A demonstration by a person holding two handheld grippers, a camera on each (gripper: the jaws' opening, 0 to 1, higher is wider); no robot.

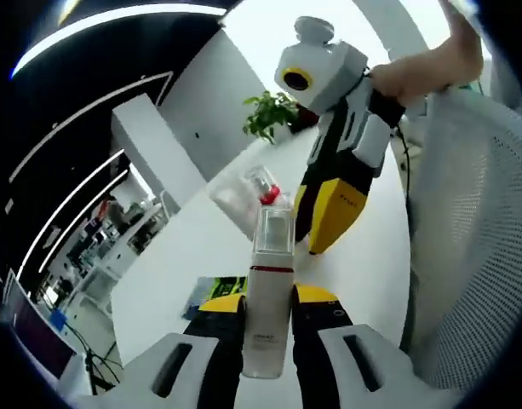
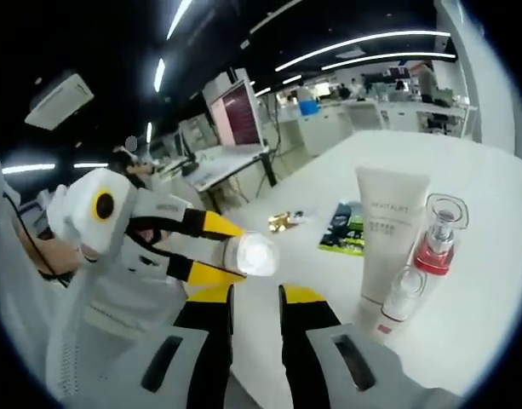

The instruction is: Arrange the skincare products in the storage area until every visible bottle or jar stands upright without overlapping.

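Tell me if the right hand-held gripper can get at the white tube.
Probably yes: the right hand-held gripper is empty, and the white tube stands uncovered just ahead beside it.

White table [image 2: 499,196] — beyond the right gripper's fingers [image 2: 299,319] stand a white tube [image 2: 387,234], a red-based clear bottle [image 2: 438,234] and a small bottle [image 2: 400,300]; a leaflet [image 2: 346,228] lies farther off.

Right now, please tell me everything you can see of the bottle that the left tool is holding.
The bottle is tall and slim, with a frosted white body, a thin red band near its shoulder and a clear, squarish cap on top. Small grey print sits low on the body, too small to read. It looks like plastic or frosted glass. The left tool is shut on its lower body, lifting it above the white table. In the right gripper view it points cap-first at the camera, clamped between yellow-tipped jaws.
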